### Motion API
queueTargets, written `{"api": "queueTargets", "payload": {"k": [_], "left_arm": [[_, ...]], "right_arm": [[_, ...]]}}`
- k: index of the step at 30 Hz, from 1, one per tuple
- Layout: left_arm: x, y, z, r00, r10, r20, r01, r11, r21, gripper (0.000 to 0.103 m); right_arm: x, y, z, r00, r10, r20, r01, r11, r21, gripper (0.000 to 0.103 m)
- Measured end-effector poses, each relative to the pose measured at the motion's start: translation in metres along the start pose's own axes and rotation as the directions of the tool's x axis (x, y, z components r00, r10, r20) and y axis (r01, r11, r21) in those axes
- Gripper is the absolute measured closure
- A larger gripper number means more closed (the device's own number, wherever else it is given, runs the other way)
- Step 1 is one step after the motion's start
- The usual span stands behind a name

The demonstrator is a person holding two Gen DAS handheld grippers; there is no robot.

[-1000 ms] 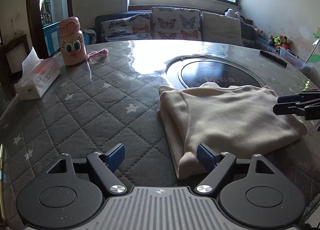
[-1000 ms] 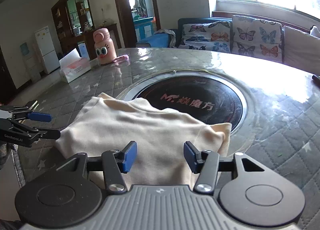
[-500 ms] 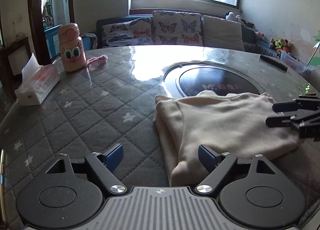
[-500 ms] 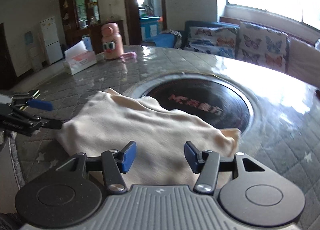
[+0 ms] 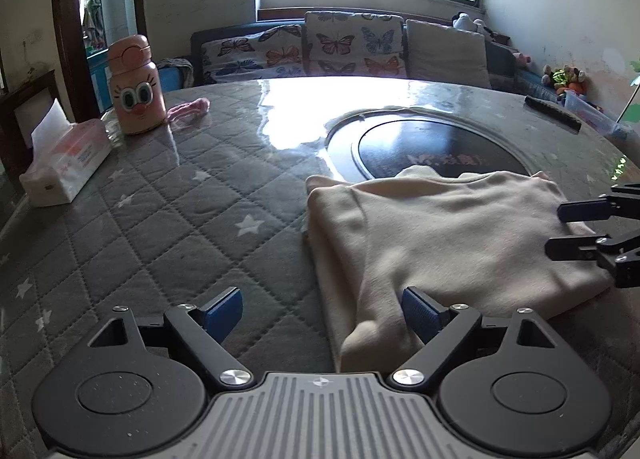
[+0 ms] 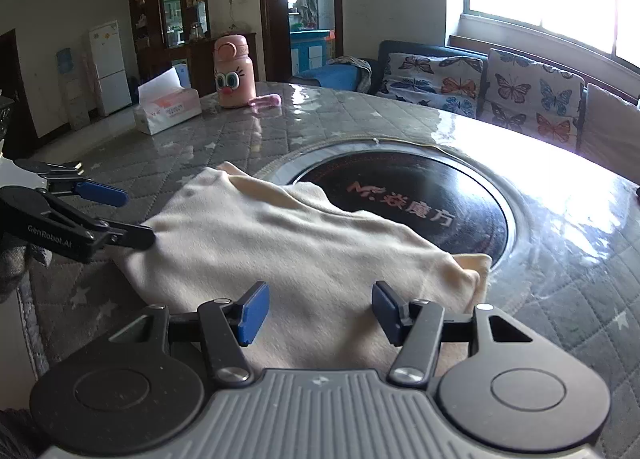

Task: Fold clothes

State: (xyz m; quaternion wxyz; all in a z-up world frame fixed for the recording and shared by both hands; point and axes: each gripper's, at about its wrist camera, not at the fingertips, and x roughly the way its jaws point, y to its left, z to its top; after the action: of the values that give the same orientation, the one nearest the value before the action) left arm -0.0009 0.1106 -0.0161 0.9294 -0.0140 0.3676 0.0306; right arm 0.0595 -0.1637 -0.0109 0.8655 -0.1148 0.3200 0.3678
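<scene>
A cream garment (image 5: 440,235) lies folded on the quilted round table (image 5: 160,219), its far edge lapping onto the dark centre disc. My left gripper (image 5: 322,311) hovers at the garment's near left corner; its jaws are opening, the corner lies between them and neither pad presses on it. The right gripper (image 5: 580,231) shows at the garment's right edge. In the right wrist view my right gripper (image 6: 320,311) stands open low over the garment (image 6: 300,251), holding nothing. The left gripper (image 6: 120,215) is at the cloth's left corner there.
A pink cartoon bottle (image 5: 136,87), a tissue box (image 5: 64,163) and a small pink item (image 5: 188,109) stand at the table's far left. The dark centre disc (image 5: 432,147) lies behind the garment, a black remote (image 5: 552,115) at the far right. A butterfly sofa (image 5: 340,47) is beyond.
The left jaws have spread a little wider. The right wrist view has rolled slightly. The garment stays lying on the table.
</scene>
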Motion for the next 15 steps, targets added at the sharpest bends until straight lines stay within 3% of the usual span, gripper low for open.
{"api": "queueTargets", "payload": {"k": [11,15], "left_arm": [[-0.006,0.002,0.01,0.999,-0.024,0.031,0.025,0.999,-0.034,0.016],[-0.002,0.002,0.017,0.999,-0.04,0.032,0.041,0.998,-0.052,0.023]], "right_arm": [[-0.014,-0.015,-0.008,1.0,-0.026,-0.003,0.026,0.998,0.058,0.044],[-0.012,-0.029,-0.012,0.999,-0.033,-0.03,0.036,0.992,0.123,0.045]]}}
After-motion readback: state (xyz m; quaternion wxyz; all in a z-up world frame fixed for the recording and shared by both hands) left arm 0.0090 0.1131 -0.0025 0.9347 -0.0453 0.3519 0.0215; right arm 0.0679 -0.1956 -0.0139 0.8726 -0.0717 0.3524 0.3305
